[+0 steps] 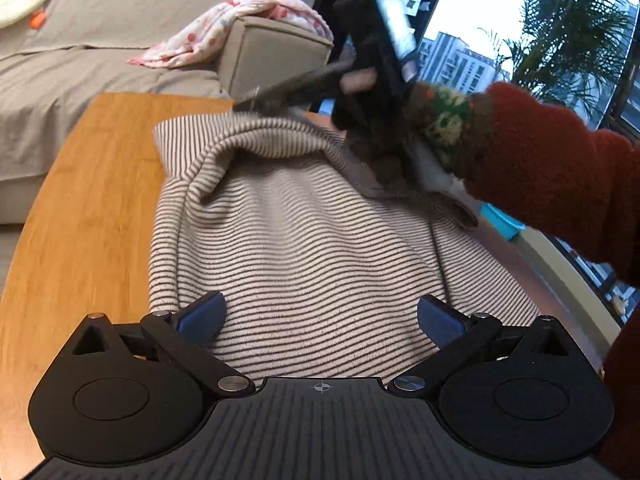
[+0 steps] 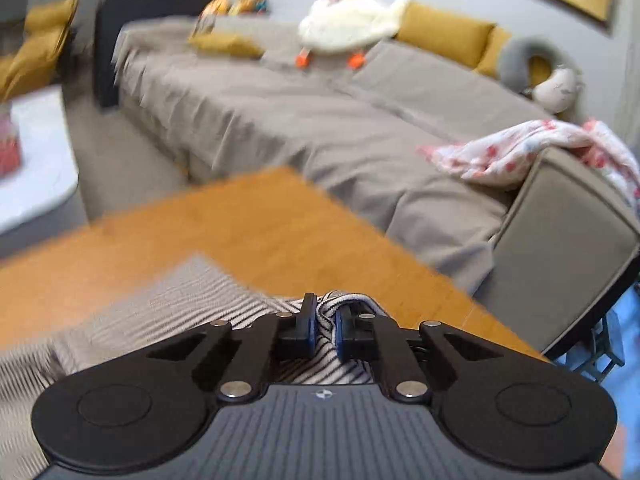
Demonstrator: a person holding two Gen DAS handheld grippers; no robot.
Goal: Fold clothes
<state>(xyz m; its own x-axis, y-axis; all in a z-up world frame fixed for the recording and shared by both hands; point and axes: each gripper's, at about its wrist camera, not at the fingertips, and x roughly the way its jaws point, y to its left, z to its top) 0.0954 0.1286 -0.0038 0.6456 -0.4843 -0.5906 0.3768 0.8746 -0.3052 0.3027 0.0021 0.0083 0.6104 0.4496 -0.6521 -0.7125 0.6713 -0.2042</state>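
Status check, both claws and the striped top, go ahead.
Left claw open, over the striped top on the wooden table. Right claw shut on a bunched fold of the top, lifting it. Nothing in the way.

The left gripper [image 1: 322, 318] hangs near with its jaws spread wide and empty, while the right gripper [image 2: 324, 330], held far right by a red-sleeved arm [image 1: 560, 176], is clamped on cloth.

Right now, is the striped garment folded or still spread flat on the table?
Partly folded: the right gripper pinches a bunch of the striped garment, whose far edge curls over.
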